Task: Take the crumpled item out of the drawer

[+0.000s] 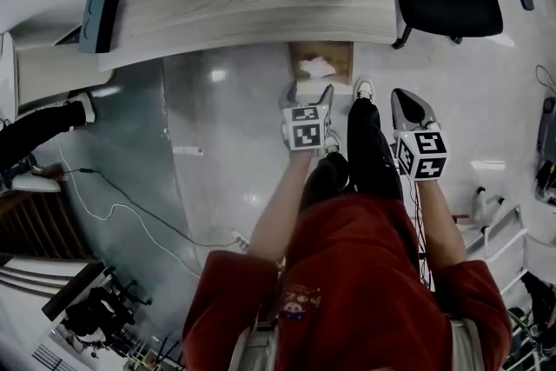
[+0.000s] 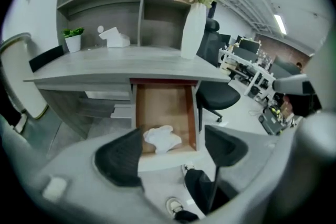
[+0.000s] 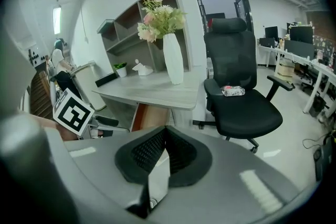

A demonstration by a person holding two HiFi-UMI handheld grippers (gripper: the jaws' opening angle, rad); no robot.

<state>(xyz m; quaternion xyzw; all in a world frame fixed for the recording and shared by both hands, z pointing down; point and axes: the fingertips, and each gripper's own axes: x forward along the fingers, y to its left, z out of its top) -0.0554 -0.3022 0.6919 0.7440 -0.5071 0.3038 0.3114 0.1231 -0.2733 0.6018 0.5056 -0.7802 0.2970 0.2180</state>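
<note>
Currently, the drawer [image 2: 160,105] under the table [image 2: 121,65] is found open. The white crumpled item [image 2: 161,138] is seen lying on the drawer's wooden floor, near the front edge. The left claw [image 2: 172,148] is held out in front of the drawer, jaws wide apart, with nothing gripped and the item untouched. The right claw [image 3: 165,153] is held off to the side, jaws pressed together, empty. A white vase [image 2: 193,31] of flowers is noted on the table, with a black chair [image 3: 241,97] beside it.

Drawer [image 2: 163,105] looks wooden; crumpled item [image 2: 163,138] perhaps paper.
</note>
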